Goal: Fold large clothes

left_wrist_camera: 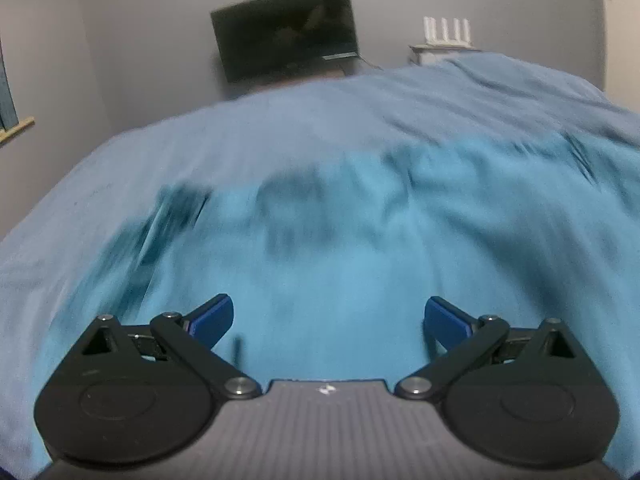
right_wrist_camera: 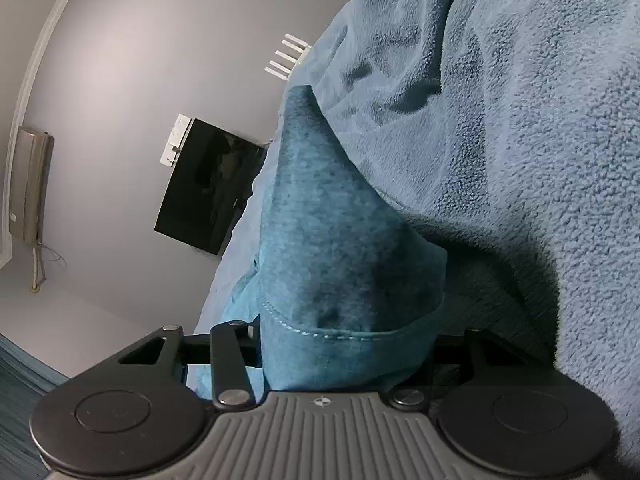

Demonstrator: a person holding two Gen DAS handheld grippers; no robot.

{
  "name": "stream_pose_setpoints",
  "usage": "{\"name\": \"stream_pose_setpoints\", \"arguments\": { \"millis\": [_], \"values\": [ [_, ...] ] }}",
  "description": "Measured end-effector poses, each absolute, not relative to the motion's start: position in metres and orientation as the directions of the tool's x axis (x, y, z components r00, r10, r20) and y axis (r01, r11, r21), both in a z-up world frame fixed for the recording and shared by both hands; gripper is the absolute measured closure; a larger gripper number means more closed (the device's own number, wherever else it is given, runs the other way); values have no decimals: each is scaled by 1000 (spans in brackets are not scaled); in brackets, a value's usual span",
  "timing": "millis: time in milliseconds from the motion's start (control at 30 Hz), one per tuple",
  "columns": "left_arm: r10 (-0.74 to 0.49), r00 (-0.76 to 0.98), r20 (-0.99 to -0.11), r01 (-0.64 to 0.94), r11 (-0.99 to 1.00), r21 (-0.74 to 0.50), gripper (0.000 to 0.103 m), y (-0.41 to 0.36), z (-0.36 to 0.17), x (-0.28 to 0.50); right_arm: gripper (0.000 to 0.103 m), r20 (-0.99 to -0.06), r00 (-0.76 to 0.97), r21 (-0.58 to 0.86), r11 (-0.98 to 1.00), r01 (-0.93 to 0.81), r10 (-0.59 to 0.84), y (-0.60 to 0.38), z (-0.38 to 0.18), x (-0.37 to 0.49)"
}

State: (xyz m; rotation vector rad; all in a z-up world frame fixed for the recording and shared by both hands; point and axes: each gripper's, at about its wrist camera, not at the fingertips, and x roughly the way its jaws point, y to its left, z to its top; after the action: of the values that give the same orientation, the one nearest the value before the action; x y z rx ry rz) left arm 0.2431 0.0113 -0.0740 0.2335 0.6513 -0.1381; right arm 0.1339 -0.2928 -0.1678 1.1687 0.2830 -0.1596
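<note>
In right view only, garment (right_wrist_camera: 340,248) between tongs (right_wrist_camera: 348,344).

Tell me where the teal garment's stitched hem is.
Right wrist view, bottom centre: the stitched hem sits pinched in the right tongs, with the fleece blanket just beyond.

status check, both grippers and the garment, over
Left gripper open, empty, above the teal garment. Right gripper shut on garment hem. Blue blanket beneath; nothing in the way.

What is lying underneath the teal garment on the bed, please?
A paler blue fleece blanket shows around the teal garment, evidently continuing beneath it. Whatever lies under the blanket is covered. The right claw grips the garment's hem.
</note>
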Motion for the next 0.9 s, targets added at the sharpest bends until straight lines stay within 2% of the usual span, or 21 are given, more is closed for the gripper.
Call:
{"name": "stream_pose_setpoints", "arguments": {
  "millis": [133,267,333,367,467,567,700,800,900],
  "values": [
    [-61,780,-623,196,969,150,0,30,-97,184,54,-288,958,878,404,257,15,-289,-167,132],
    [-148,798,-584,218,975,51,0,24,-99,176,78,-294,956,831,491,262,-11,-280,-157,132],
    [-238,808,-539,289,957,10,0,13,-93,176,83,-300,953,804,529,270,-29,-275,-151,132],
    [-261,803,-536,334,942,41,0,4,-95,175,86,-306,951,780,562,275,-41,-271,-145,131],
    [-193,754,-628,393,898,195,0,-18,-120,182,89,-298,953,691,676,254,-54,-252,-119,132],
    [-233,749,-621,398,907,139,0,-6,-134,184,89,-283,958,562,801,206,-48,-217,-86,134],
    [-270,737,-620,401,913,79,0,14,-120,182,90,-253,966,383,912,146,-49,-163,-39,139],
    [-233,743,-627,334,942,46,0,52,-95,181,90,-233,971,272,956,107,-43,-129,-8,142],
    [-151,791,-592,219,975,45,0,106,-59,179,90,-222,975,166,984,68,-30,-93,14,147]
  ]
}}
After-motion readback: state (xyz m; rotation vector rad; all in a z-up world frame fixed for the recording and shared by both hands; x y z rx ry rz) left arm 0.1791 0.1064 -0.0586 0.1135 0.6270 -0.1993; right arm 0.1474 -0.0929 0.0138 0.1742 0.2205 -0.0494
